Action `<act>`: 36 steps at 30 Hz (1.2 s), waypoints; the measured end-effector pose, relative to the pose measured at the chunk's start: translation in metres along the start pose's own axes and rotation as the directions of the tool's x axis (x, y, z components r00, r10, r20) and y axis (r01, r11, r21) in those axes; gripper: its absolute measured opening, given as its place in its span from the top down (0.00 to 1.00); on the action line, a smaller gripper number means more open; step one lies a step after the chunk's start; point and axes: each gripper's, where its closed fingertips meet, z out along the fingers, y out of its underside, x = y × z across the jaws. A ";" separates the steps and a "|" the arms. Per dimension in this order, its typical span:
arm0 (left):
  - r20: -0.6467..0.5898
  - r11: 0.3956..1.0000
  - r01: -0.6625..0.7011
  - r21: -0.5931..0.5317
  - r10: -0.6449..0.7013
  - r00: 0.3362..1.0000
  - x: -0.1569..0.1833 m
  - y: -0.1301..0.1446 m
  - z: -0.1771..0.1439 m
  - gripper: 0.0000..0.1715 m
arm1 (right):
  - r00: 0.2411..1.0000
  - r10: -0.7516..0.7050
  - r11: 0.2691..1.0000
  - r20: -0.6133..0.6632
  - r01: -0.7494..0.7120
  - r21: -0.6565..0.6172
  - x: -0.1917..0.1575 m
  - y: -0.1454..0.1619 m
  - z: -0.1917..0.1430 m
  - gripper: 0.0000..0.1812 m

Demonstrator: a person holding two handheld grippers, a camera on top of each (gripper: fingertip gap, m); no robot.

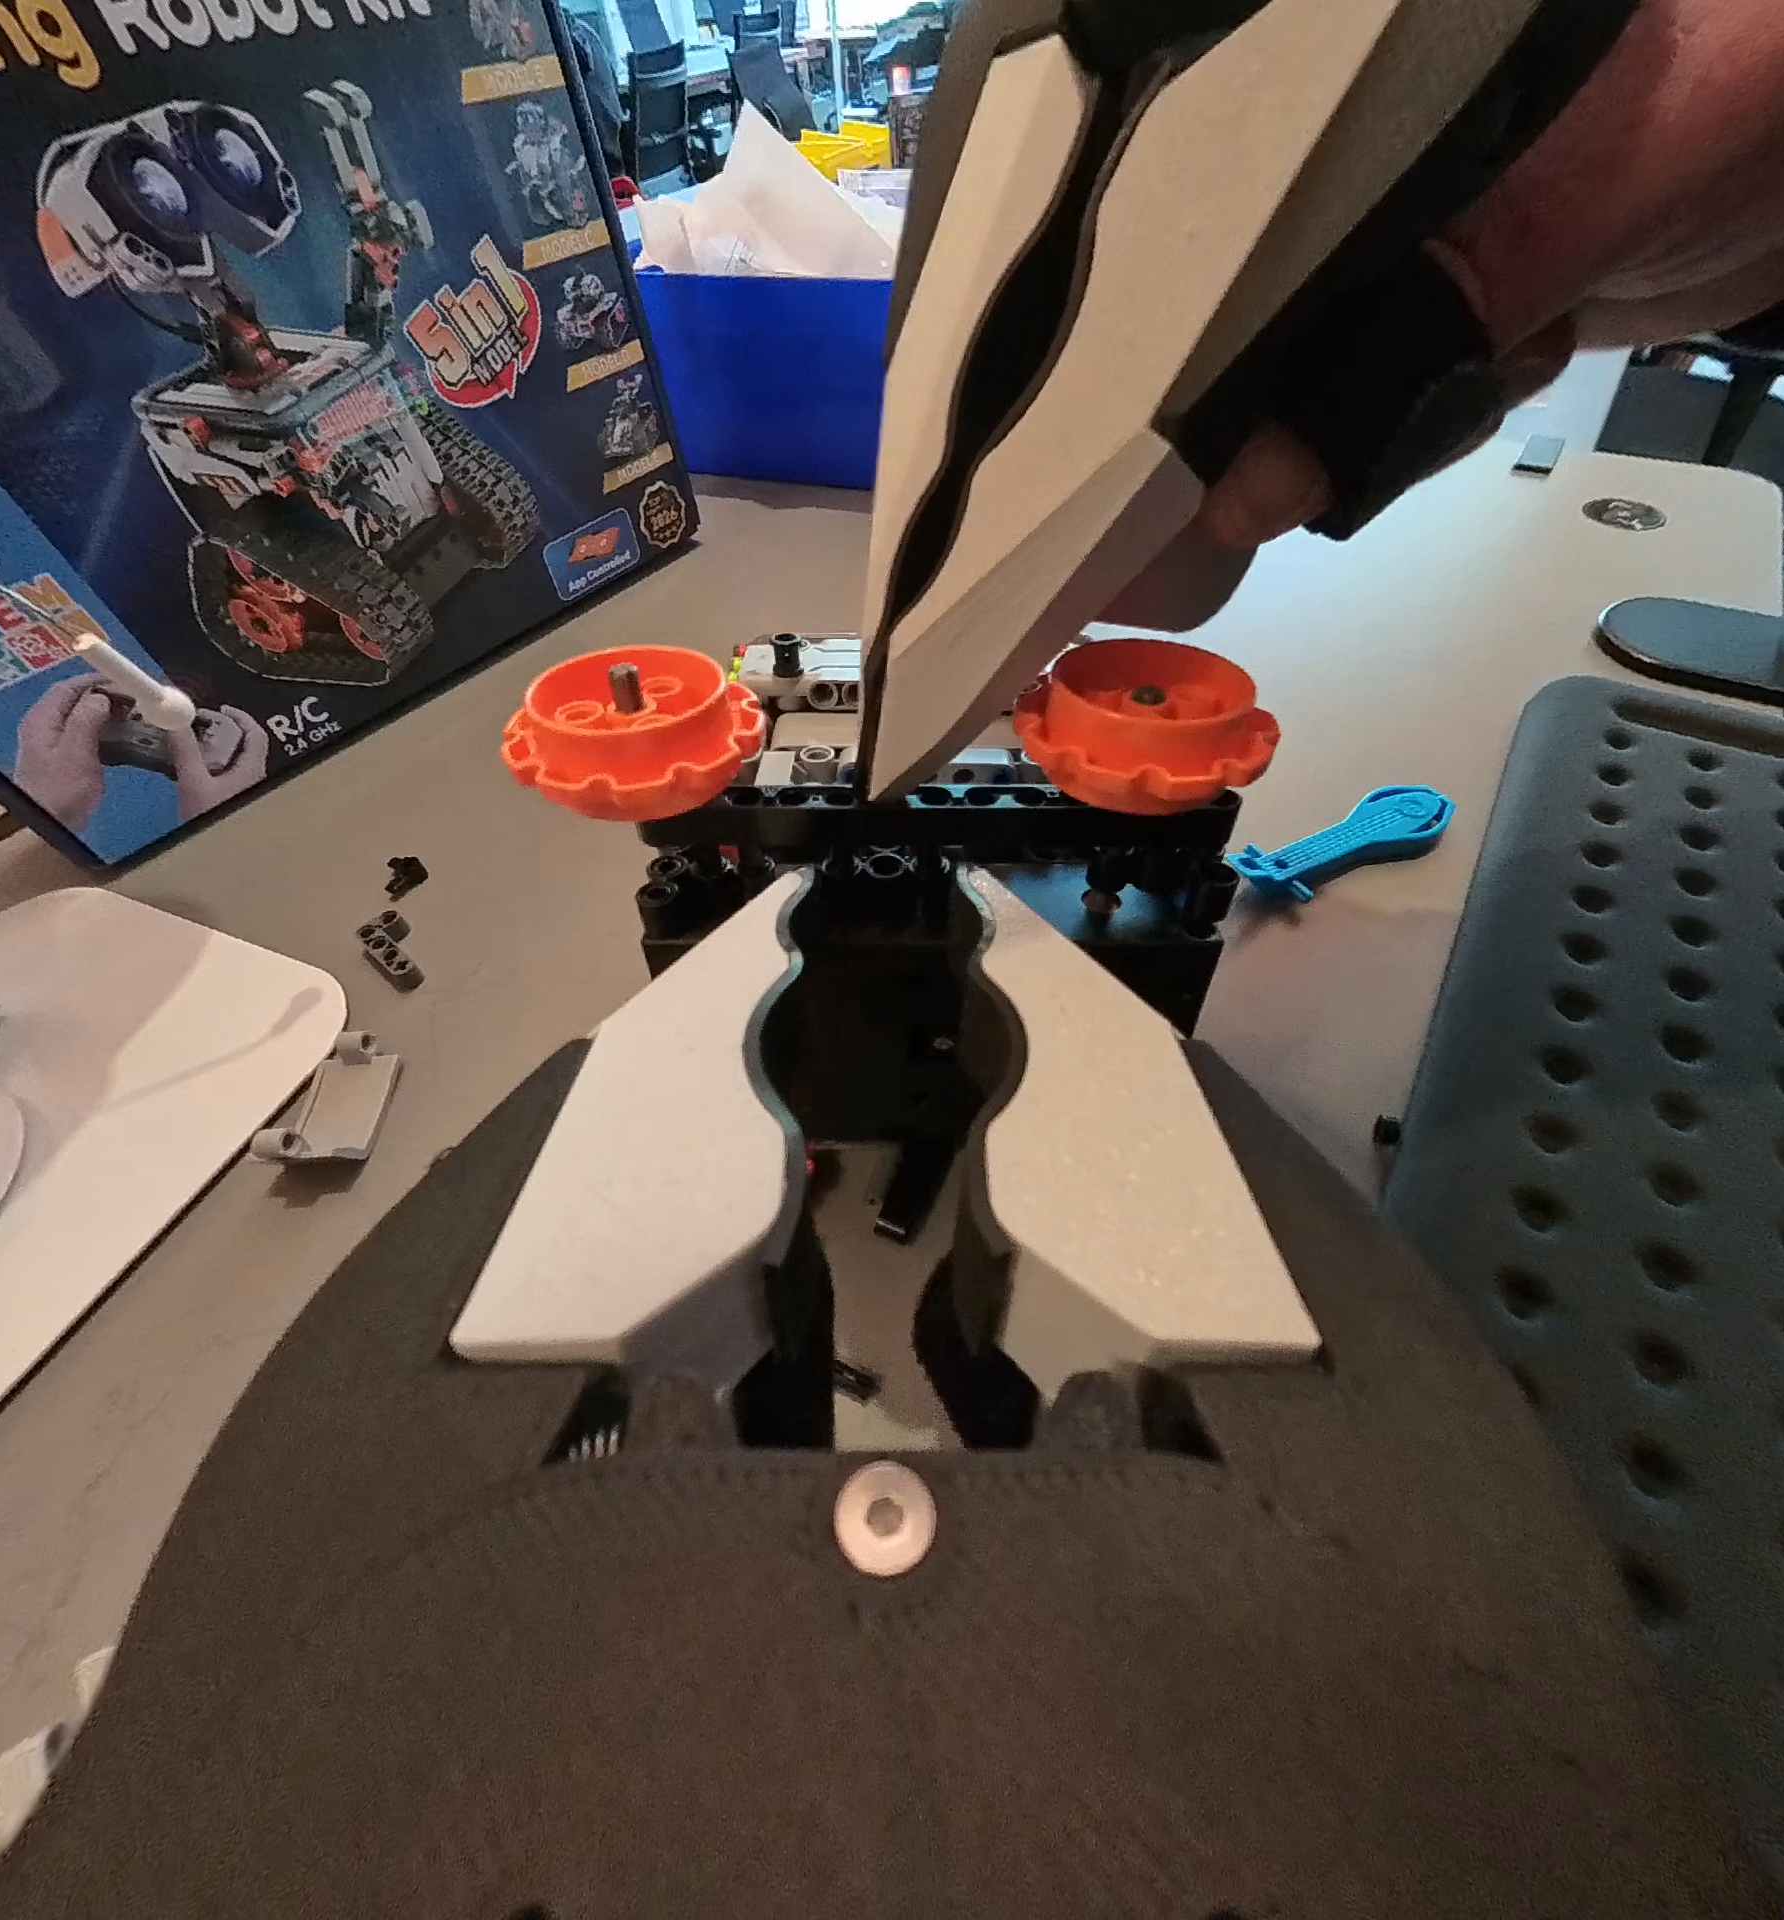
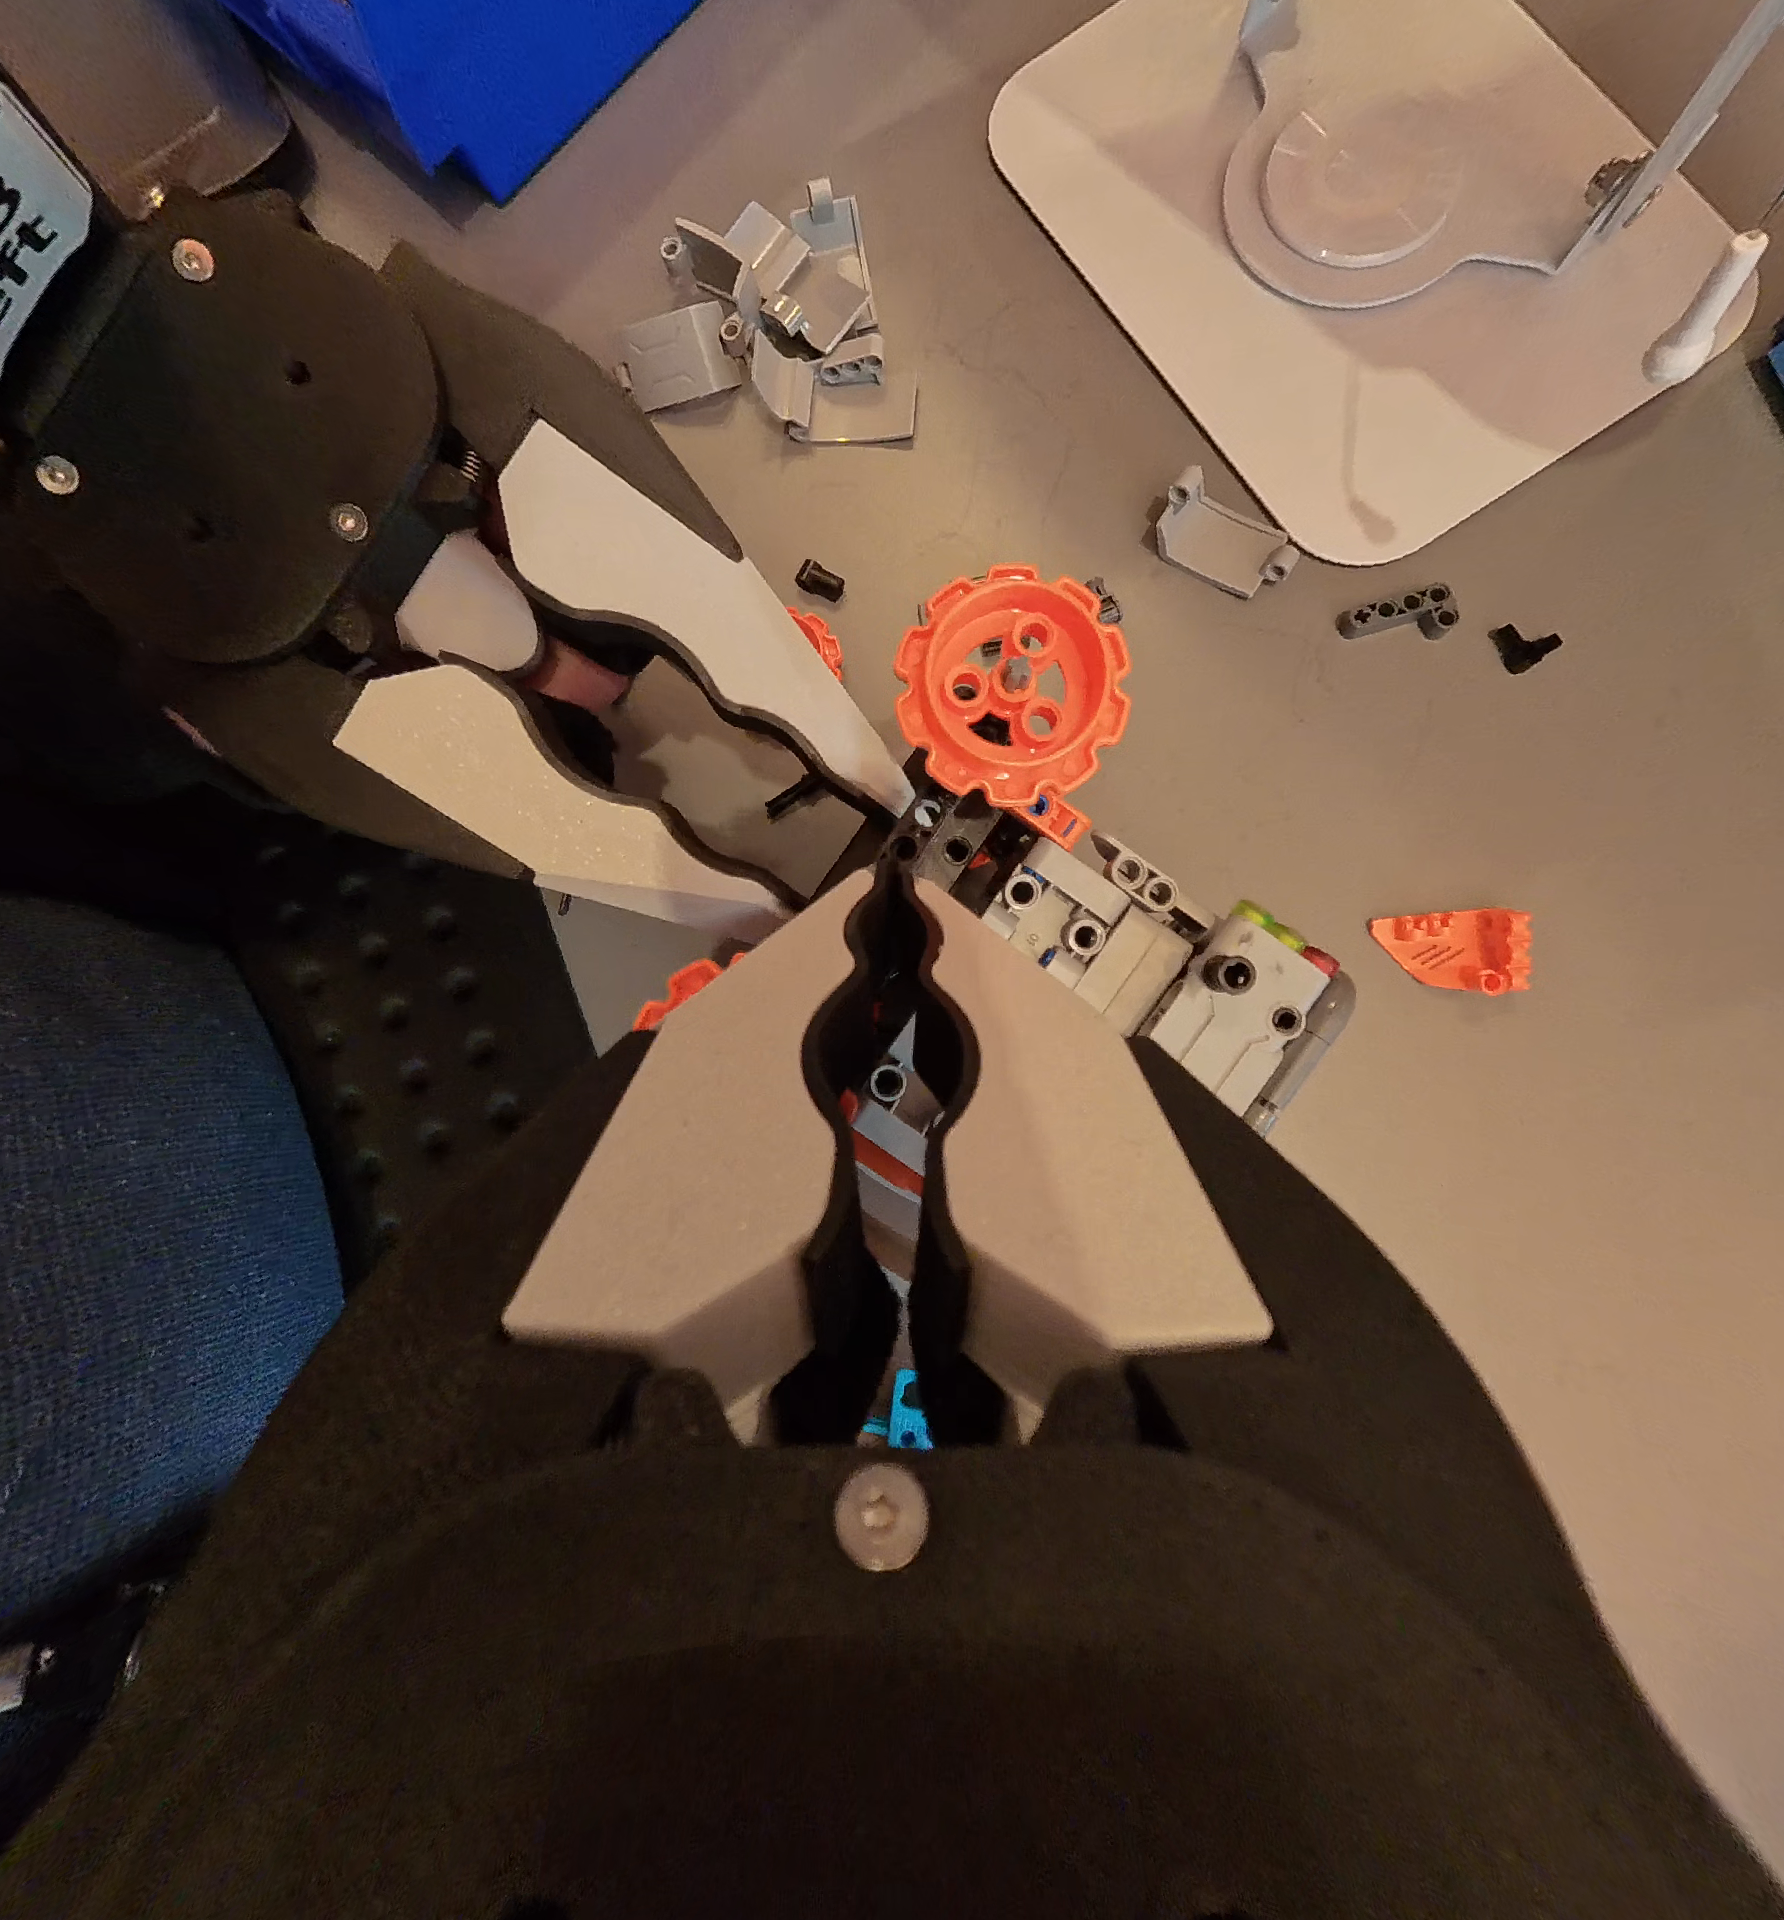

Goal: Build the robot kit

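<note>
Printed lettering (image 1: 296,717) covers blue kit box (image 1: 275,343) behind orange wheels (image 1: 633,727)

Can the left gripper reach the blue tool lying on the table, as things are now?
Probably not right away. The left gripper is shut on the black beam of the brick model, and the blue tool lies past the model's corner, beside the right orange wheel. It would have to let go first.

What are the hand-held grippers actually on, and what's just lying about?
In use: left hand-held gripper and right hand-held gripper, both clamping the brick model; its black beam; orange wheels.
Lying about: kit box, blue tool, grey panels, orange panel, blue bin.
</note>
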 end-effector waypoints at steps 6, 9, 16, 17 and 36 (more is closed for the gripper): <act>-0.006 1.000 -0.024 -0.017 0.024 1.000 0.000 -0.001 0.000 0.88 | 0.999 -0.043 0.999 -0.030 0.042 -0.035 0.000 0.000 0.001 1.00; -0.008 0.998 -0.054 -0.029 0.054 0.999 0.000 -0.002 0.000 0.89 | 0.998 -0.054 0.998 -0.037 0.053 -0.047 -0.001 0.000 0.001 1.00; -0.011 0.998 -0.061 -0.025 0.061 0.998 -0.002 -0.003 0.000 0.88 | 1.000 -0.017 1.000 0.003 0.017 -0.017 0.001 -0.002 0.001 1.00; -0.007 0.998 -0.055 -0.016 0.055 0.998 -0.003 -0.003 -0.001 0.88 | 1.000 -0.009 1.000 0.007 0.009 0.002 0.001 -0.003 0.000 1.00; -0.015 0.998 -0.052 0.048 0.052 0.999 -0.008 -0.015 -0.005 0.88 | 0.942 0.241 0.935 0.233 -0.289 0.204 0.005 -0.014 -0.011 1.00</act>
